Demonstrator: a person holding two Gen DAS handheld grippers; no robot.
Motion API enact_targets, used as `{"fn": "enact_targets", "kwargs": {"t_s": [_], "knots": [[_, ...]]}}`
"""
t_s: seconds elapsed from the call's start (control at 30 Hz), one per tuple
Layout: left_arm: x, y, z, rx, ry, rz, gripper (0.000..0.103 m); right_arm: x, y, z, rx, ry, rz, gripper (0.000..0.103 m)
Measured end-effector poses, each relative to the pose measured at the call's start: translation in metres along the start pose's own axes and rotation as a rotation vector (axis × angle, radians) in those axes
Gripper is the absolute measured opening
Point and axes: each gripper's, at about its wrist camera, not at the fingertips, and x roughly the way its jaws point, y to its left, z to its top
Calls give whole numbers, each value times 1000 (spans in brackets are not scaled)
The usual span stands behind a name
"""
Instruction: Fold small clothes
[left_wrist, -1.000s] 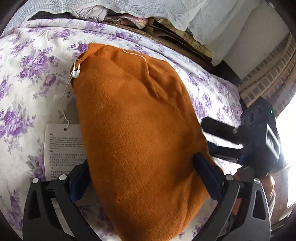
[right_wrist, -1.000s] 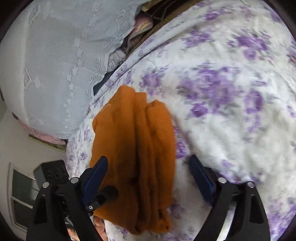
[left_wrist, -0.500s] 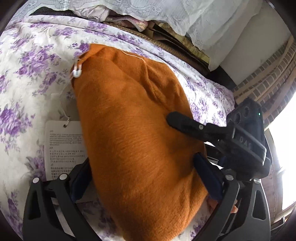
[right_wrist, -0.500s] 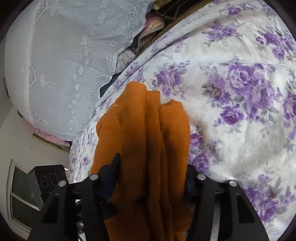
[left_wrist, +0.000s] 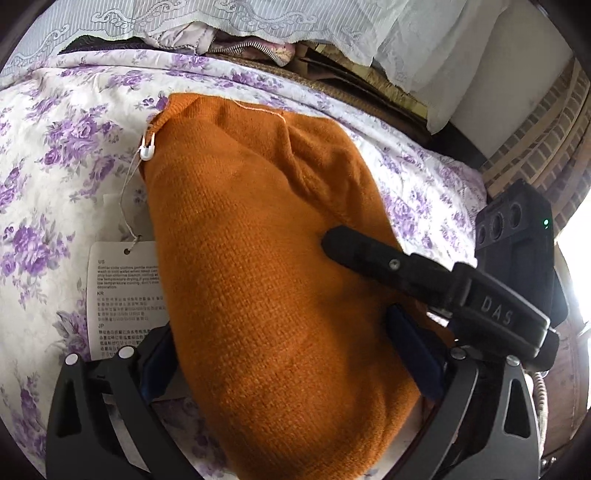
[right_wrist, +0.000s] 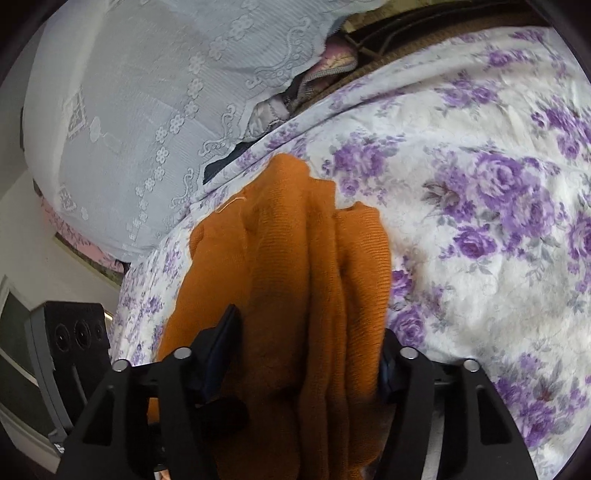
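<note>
a bedroom in a home, plainly: a bed spread with a purple-flowered sheet (left_wrist: 55, 155), a white lace cover (right_wrist: 147, 110) draped over piled clothes at its edge, and a brick wall (left_wrist: 546, 140) beside a bright window.

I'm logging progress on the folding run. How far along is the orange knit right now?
Done: the orange knit lies on the floral sheet already doubled into several layers, its paper tag sticking out beside it. In hand: the right gripper is clamped on the layered edge, and the left gripper straddles the bundle, jaws wide. Left: any final fold, then letting go.
</note>
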Motion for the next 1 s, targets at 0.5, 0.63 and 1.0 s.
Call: {"fn": "enact_targets", "kwargs": {"t_s": [0.5, 0.63, 1.0], "knots": [[-42, 14, -29, -68, -69, -95, 79, -11, 22, -24, 38, 14, 76, 74], [-67, 13, -56, -50, -85, -37, 79, -12, 41, -44, 6, 53, 98, 74], [-112, 19, -103, -64, -110, 38, 83, -32, 67, -95, -68, 95, 110, 73]]}}
